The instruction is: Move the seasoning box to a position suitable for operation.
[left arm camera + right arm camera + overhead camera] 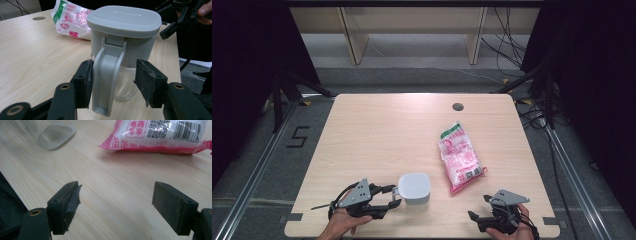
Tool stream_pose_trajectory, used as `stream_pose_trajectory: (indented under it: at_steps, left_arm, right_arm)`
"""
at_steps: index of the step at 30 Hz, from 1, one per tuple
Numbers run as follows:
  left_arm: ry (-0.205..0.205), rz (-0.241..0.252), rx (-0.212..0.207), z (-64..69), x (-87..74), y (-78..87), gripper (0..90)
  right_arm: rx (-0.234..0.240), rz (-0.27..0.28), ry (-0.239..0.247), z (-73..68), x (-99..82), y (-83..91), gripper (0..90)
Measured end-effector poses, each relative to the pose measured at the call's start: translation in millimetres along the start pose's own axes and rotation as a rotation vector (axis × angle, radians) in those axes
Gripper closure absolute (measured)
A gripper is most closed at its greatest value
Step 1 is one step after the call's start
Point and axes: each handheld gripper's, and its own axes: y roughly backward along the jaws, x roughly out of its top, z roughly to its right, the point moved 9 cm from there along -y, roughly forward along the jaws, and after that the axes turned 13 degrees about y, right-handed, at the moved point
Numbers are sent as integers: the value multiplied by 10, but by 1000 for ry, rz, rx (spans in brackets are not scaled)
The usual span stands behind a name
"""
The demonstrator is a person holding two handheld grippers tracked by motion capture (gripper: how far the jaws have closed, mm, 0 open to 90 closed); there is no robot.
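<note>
A clear jug with a grey lid (414, 187) stands near the table's front edge, its grey handle (107, 75) turned toward my left gripper (394, 196). In the left gripper view the handle sits between the jaws of the left gripper (113, 77). One pad lies against the handle's side and the other stands clear of it, so the gripper is open. My right gripper (478, 207) hovers at the front right, open with nothing between its jaws (116, 197). A pink and white snack bag (459, 156) lies flat beyond it.
The wooden table (377, 130) has a round cable hole (457, 106) near its far edge. The snack bag (71, 18) lies just behind the jug, and the jug's clear base (53, 135) shows to the left of the bag (160, 135). Cables and stands ring the floor.
</note>
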Motion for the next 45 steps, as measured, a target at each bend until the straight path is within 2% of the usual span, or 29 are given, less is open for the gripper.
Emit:
stream_pose_trajectory:
  at_steps: [1, 3, 5, 9, 12, 13, 14, 17, 18, 21, 22, 24, 27, 29, 32, 34, 35, 37, 38, 39, 43, 44, 45]
  left_arm:
    - [-2, 1, -9, 29, -4, 5, 523]
    - [-25, -8, -12, 83, -19, 14, 530]
    - [-41, -10, -13, 112, -19, -4, 520]
    - [-14, 2, -24, 109, 15, -74, 543]
    - [-29, 4, -8, 109, 26, -91, 592]
    - [-35, 10, 11, 100, 36, -87, 624]
    - [-27, 12, 5, 111, 38, -83, 641]
    - [-18, 13, -12, 151, 32, -89, 657]
    - [-19, 22, -13, 175, 48, -100, 652]
    - [-15, 24, -18, 191, 68, -122, 627]
    - [-13, 23, -11, 187, 71, -131, 635]
    - [-16, 27, -30, 196, 76, -144, 668]
    - [-28, 32, -6, 214, 69, -145, 678]
    - [-24, 36, -1, 218, 72, -147, 679]
    - [-39, 52, 21, 210, 87, -160, 680]
    - [-44, 58, 21, 204, 95, -171, 680]
    - [-40, 55, 35, 180, 98, -174, 680]
    - [-39, 57, 38, 166, 103, -178, 680]
    - [-37, 62, 38, 152, 108, -187, 680]
    - [-49, 56, 61, 111, 109, -183, 680]
    - [-46, 63, 80, 47, 129, -182, 680]
    - [-44, 69, 80, 6, 144, -184, 680]
    - [-50, 70, 81, -6, 155, -187, 680]
  right_arm:
    - [18, -3, 0, -13, 1, 6, 227]
    - [-5, -15, -24, -16, -8, 12, 226]
    - [-6, -17, -13, -9, -13, 13, 226]
    - [4, -12, -10, -16, -5, 5, 226]
    - [7, -14, 1, -20, -10, 2, 226]
    - [9, -15, 4, -14, -9, -2, 226]
    - [-3, -15, 8, -3, -10, 0, 226]
    - [19, -13, 4, -26, -10, -7, 226]
    - [-4, -21, 8, -4, -17, 2, 226]
    - [17, -16, 6, -22, -15, -5, 227]
    - [8, -15, 6, -19, -14, -7, 227]
    - [-6, -21, 2, -12, -17, -3, 226]
    - [37, -20, 1, -39, -19, -15, 227]
    - [35, -29, -9, -44, -23, -8, 226]
    - [41, -17, 1, -48, -15, -16, 226]
    - [41, -19, 1, -45, -16, -16, 227]
    - [40, -17, 1, -47, -15, -16, 227]
    - [36, -18, -2, -48, -16, -13, 227]
    - [9, -20, 1, -33, -17, -8, 226]
    - [7, -22, 0, -31, -18, -8, 226]
    - [9, -22, 0, -35, -20, -8, 226]
    - [41, -22, 7, -47, -21, -18, 226]
    - [30, -22, 7, -44, -21, -18, 227]
